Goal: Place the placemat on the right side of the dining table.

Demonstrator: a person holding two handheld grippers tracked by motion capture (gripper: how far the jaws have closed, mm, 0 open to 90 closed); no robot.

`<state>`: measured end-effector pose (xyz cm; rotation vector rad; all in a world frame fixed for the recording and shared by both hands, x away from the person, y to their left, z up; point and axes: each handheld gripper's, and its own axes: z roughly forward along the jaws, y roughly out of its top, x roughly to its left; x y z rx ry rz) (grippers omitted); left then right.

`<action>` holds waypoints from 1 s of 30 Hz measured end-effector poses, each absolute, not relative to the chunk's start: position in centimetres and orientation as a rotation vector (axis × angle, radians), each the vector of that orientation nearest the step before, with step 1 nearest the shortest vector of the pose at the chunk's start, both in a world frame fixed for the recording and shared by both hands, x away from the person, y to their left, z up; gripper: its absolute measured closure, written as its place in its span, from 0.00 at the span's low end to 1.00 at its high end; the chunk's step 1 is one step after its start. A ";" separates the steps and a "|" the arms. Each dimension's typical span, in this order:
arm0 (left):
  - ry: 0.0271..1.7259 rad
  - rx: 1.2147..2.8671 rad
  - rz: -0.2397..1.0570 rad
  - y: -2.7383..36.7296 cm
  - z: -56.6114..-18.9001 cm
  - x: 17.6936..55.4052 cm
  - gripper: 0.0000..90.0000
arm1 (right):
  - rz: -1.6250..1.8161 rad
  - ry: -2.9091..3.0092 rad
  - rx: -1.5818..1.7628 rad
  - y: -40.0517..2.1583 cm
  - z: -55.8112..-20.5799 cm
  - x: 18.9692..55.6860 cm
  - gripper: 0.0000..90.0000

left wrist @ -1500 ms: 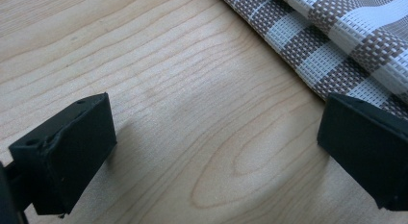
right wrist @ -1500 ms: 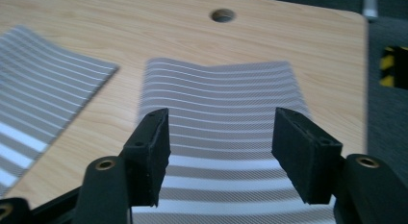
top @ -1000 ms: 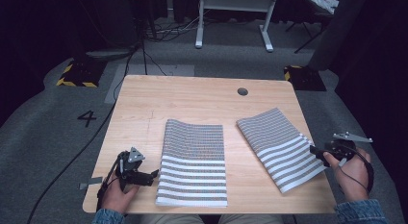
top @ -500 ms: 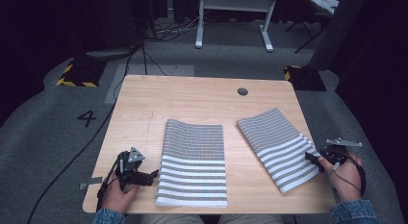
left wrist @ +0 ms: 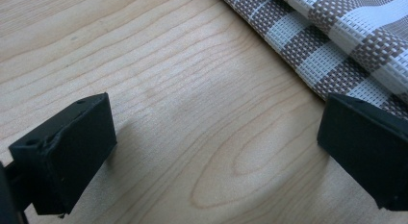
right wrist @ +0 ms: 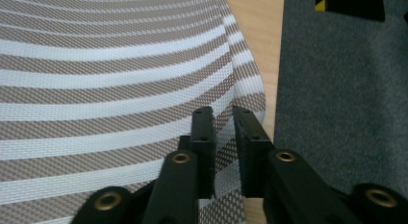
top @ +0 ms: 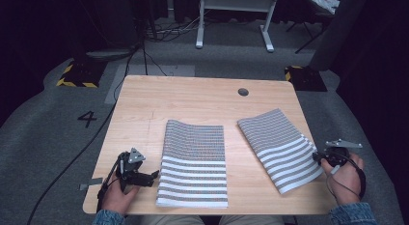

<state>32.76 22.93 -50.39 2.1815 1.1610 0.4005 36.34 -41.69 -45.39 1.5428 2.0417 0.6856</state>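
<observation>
Two brown-and-white striped placemats lie on the wooden table [top: 193, 99]. The left placemat [top: 195, 162] lies flat near the front; its checked edge [left wrist: 337, 36] runs past my left gripper's right jaw. My left gripper [top: 153, 175] [left wrist: 216, 156] rests open on bare wood just left of that mat, with nothing between its jaws. The right placemat [top: 277, 143] [right wrist: 110, 89] lies at an angle. My right gripper [top: 316, 156] [right wrist: 223, 123] has just been closing its jaws, and they are now shut on the thin right edge of this mat, at the table's right side.
A round cable hole [top: 243, 91] sits in the table's far right part. Grey carpet [right wrist: 346, 89] lies beyond the table's right edge. A white table frame [top: 231, 22] and cables stand on the floor farther back. The far half of the table is bare wood.
My right gripper shifted slightly toward the right placemat's edge and its jaws went from wide apart to shut on that edge. The left gripper and both mats kept still.
</observation>
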 end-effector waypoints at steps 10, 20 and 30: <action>1.161 2.182 0.400 22.9 -50.4 32.8 0.00 | 0.734 2.065 1.390 -38.8 -42.9 35.5 1.00; 1.163 2.181 0.401 22.9 -50.4 32.7 0.00 | 0.909 2.144 1.180 -33.4 -39.5 33.5 1.00; 1.186 2.165 0.413 22.9 -50.4 32.5 0.00 | 1.092 2.273 0.973 -27.6 -37.6 31.0 1.00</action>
